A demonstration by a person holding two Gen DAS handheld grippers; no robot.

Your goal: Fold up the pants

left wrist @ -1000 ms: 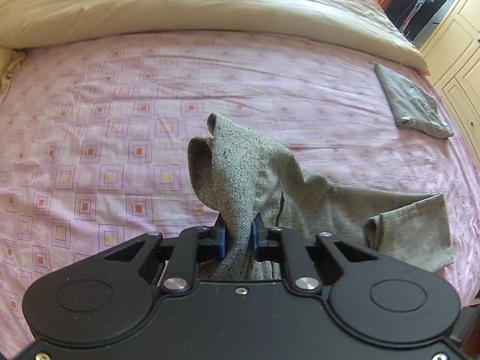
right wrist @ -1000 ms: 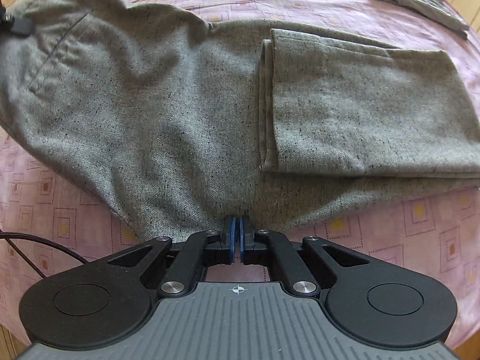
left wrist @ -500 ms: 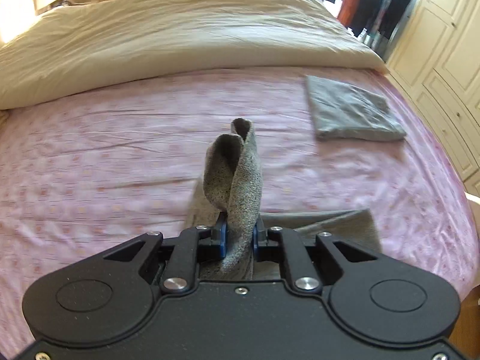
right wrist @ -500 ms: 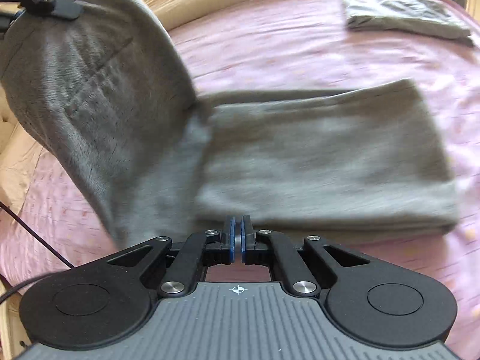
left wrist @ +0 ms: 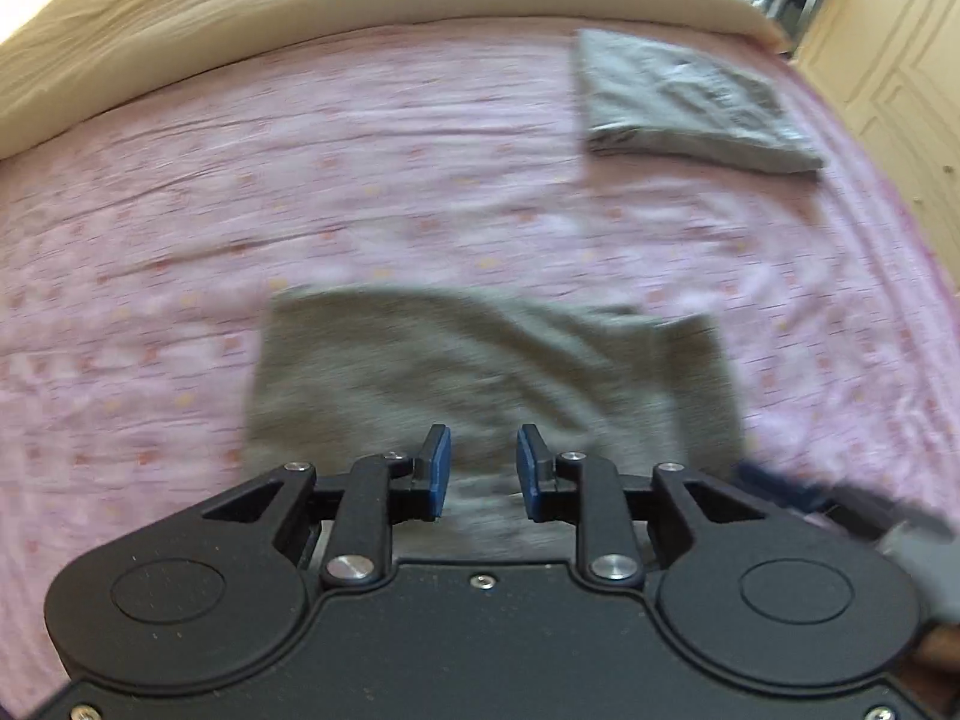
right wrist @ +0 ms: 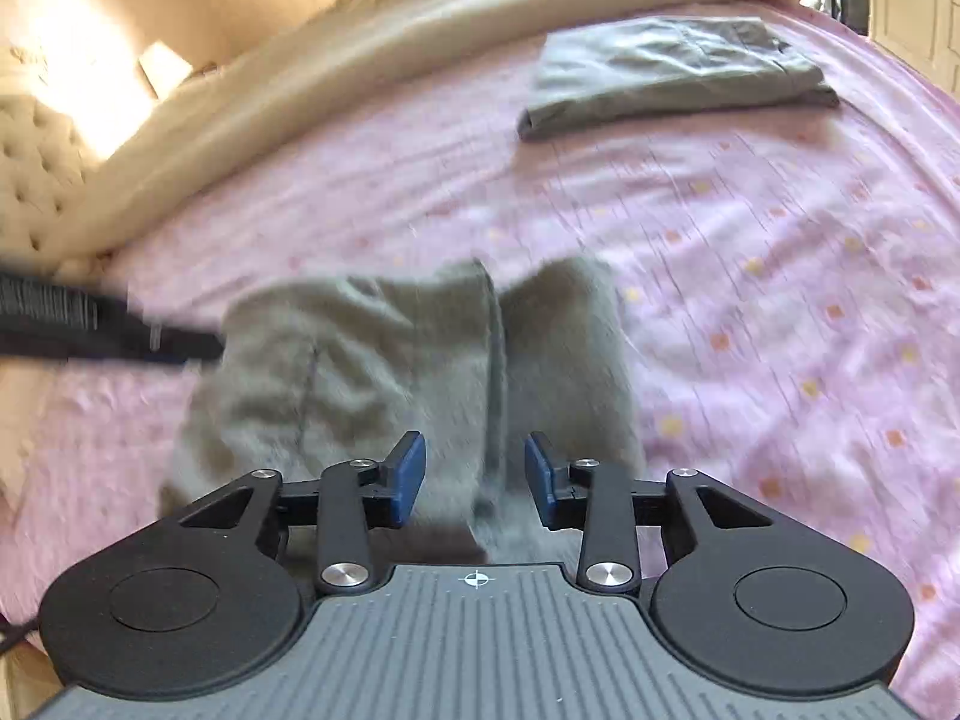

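Observation:
The grey speckled pants [left wrist: 480,372] lie folded in a compact bundle on the pink patterned bedsheet [left wrist: 300,192], blurred by motion. They also show in the right wrist view [right wrist: 396,372], with a fold edge running down the middle. My left gripper [left wrist: 478,471] is open and empty just above the near edge of the bundle. My right gripper [right wrist: 474,480] is open and empty above the same bundle. The left gripper shows as a dark blur at the left of the right wrist view [right wrist: 90,324].
A second folded grey garment [left wrist: 690,102] lies at the far right of the bed, also seen in the right wrist view [right wrist: 672,72]. A beige duvet [left wrist: 300,6] covers the head of the bed. Cream wardrobe doors [left wrist: 888,60] stand to the right.
Both grippers have opened and let go of the pants. The lifted part has dropped onto the folded legs, so the pants now lie as one bundle. Both grippers have pulled back.

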